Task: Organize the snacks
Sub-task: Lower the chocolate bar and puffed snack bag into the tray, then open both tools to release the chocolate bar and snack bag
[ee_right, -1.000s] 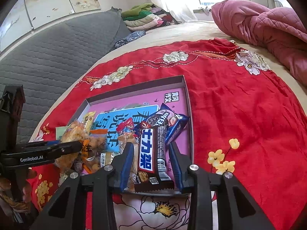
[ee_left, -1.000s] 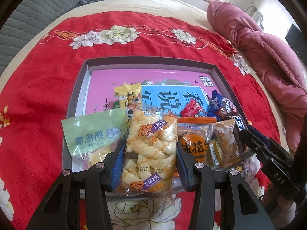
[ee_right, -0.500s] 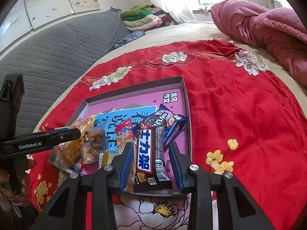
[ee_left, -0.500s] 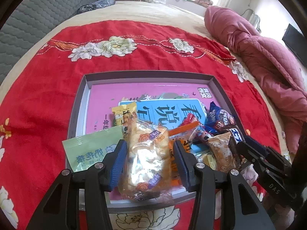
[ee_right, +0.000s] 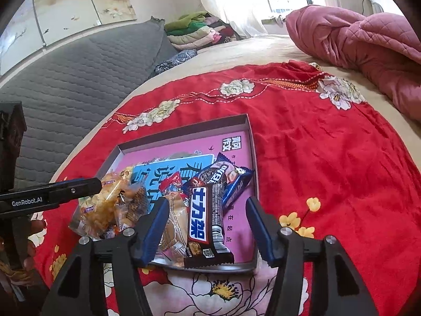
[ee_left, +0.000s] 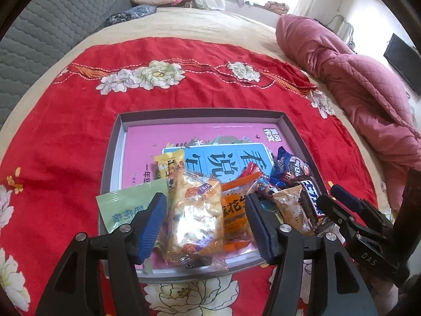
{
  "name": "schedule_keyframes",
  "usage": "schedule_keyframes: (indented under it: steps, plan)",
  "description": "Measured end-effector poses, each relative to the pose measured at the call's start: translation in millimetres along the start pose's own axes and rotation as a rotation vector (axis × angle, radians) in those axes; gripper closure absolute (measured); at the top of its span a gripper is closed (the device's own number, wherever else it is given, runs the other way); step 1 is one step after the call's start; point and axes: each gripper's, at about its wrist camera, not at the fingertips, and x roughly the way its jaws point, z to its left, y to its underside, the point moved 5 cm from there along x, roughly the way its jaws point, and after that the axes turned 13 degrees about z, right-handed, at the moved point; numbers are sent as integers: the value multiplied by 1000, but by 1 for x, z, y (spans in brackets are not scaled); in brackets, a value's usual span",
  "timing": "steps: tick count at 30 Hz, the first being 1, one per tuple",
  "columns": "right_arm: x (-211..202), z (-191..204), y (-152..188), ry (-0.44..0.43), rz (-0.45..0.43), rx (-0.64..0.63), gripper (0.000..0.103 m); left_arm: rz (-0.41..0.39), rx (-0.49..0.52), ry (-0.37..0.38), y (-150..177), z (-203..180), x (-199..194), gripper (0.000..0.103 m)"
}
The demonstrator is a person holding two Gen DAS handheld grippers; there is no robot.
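Note:
A grey tray (ee_left: 200, 113) with a pink book inside holds several snack packs on a red floral cloth. My left gripper (ee_left: 206, 221) is open, its jaws on either side of a clear bag of pale puffed snacks (ee_left: 196, 218) that lies in the tray's near edge. A green packet (ee_left: 126, 208) lies to its left, an orange pack (ee_left: 235, 210) to its right. My right gripper (ee_right: 205, 226) is open around a dark chocolate bar (ee_right: 206, 221) lying at the tray's (ee_right: 252, 142) near edge. Oreo packs (ee_right: 223, 176) lie behind it.
The red cloth (ee_left: 65, 144) covers a bed. A pink quilt (ee_left: 363, 92) is bunched at the right. A grey padded headboard (ee_right: 65, 73) and folded clothes (ee_right: 194, 31) stand at the back. The other gripper shows at the right in the left wrist view (ee_left: 360, 218).
Both grippers have opened wider. The left one has let go of the puffed snack bag, the right one of the chocolate bar. Both views have pulled back a little.

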Motion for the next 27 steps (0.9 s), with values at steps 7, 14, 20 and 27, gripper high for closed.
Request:
schedule_keyframes:
  steps: [7,14,20,27]
  plan:
    - [-8,7,-3,14,-36,-32,33,-12,4,-1,4,-2,-11,37]
    - [-21,13,-3,31,-75,-46,24,-21,3,1,14,-5,-22,32]
    - [-41,18,13,57,-92,-20,14,-14,1,9,39,-7,-32,27]
    - [-58,32,29,78,-95,-9,9,3,-42,10,75,-4,-37,27]
